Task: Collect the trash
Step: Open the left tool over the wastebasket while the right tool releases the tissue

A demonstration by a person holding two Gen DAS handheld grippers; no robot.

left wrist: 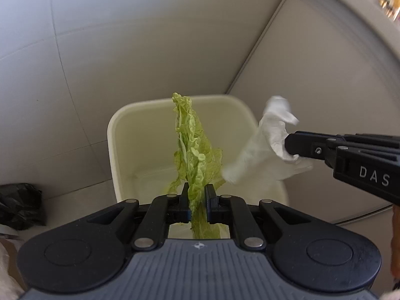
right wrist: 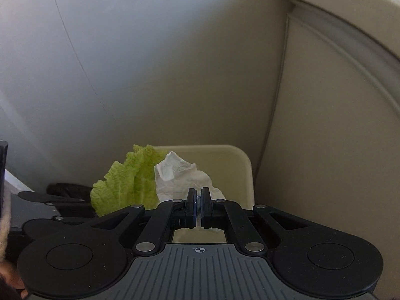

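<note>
Left wrist view: left gripper [left wrist: 197, 197] clenched on a limp, light cabbage leaf [left wrist: 193, 145] near its stem, over the cream bin [left wrist: 112, 135]; right gripper [right wrist: 198, 201] pinches a soft crumpled tissue [right wrist: 180, 175], likely to cling on release

Bin [left wrist: 117, 135] sits on the floor in the corner; leaf [left wrist: 192, 150] over its middle, tissue [left wrist: 270, 140] over its right rim, bag [left wrist: 20, 205] left of it.

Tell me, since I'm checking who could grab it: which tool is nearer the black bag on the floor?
Left. The left tool, shut on the cabbage leaf, hangs beside the black bag; the right tool is farther, across the bin.
</note>
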